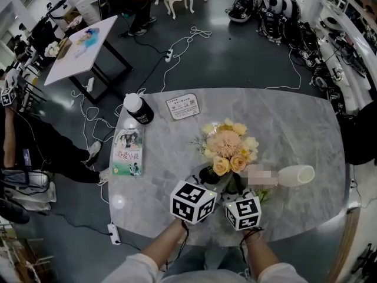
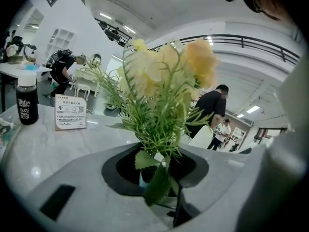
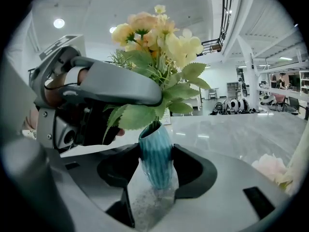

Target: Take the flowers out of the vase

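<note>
A bunch of peach and yellow flowers [image 1: 227,146] with green sprigs stands near the front of the marble table [image 1: 294,128]. In the right gripper view its stems go down into a small teal ribbed vase [image 3: 155,161]. My right gripper [image 3: 155,170] is shut on that vase, with a pad pressed against each side. My left gripper [image 2: 157,170] is shut on the green stems [image 2: 161,144] just above the vase mouth, and its grey jaw [image 3: 120,83] crosses the foliage. In the head view both grippers [image 1: 215,180] [image 1: 235,188] sit side by side under the blooms, hiding the vase.
A black bottle with a white cap [image 1: 138,109], a small printed card [image 1: 182,106] and a green book [image 1: 127,152] lie to the left. A white vase [image 1: 296,175] lies on its side to the right. A pale loose flower [image 3: 273,168] rests beside my right gripper.
</note>
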The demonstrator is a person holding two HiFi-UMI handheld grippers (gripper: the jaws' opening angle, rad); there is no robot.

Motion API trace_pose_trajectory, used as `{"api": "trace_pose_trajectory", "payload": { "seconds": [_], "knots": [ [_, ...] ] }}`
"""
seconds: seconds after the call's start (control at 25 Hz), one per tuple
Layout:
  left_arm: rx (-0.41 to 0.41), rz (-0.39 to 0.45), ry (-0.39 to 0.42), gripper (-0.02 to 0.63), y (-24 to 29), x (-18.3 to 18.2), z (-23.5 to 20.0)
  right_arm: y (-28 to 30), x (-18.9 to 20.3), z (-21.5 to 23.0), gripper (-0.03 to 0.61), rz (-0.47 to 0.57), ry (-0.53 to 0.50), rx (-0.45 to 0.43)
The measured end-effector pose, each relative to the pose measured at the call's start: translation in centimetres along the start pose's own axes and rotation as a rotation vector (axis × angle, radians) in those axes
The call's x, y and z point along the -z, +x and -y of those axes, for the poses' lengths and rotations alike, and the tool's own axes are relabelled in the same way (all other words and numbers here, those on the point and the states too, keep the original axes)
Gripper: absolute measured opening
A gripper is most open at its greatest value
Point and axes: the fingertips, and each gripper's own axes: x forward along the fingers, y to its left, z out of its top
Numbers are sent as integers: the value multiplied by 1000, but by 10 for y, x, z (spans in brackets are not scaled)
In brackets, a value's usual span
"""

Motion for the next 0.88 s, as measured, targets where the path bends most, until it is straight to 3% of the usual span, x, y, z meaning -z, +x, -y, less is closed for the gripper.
{"api": "trace_pose_trajectory", "payload": {
  "seconds": [0.24,0.88],
  "knots": [
    [-9,9,15,98,-5,-2,0,-1,0,-3,215,-9,-7,0],
    [-13,121,22,84,-27,-36,10,-1,1,-4,215,-23,-32,-3]
  ]
}}
